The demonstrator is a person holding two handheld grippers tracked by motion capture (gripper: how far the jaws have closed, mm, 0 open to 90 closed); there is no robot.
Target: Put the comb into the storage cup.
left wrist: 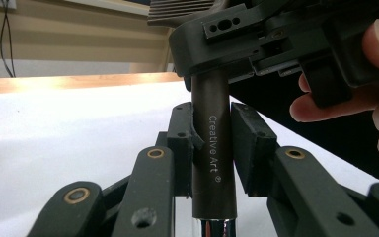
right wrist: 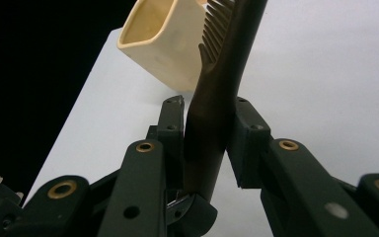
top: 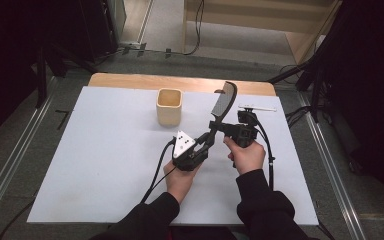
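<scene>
High view: comb rises ahead of both hand-held grippers, long axis pointing away.
Left hand-held gripper: pinching handle end.
Right hand-held gripper: pinching handle higher.
Cup: ahead-left, nearer left.

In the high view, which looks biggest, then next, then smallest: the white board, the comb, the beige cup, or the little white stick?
1. white board
2. comb, longer than the cup but thinner
3. beige cup
4. little white stick

The comb is held up nearer the camera, so comb versus cup is unsure.

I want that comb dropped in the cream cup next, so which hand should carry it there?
Probably left: the left tongs grip the comb handle low, on the side nearer the cup. The right tongs would have to cross over.
</scene>
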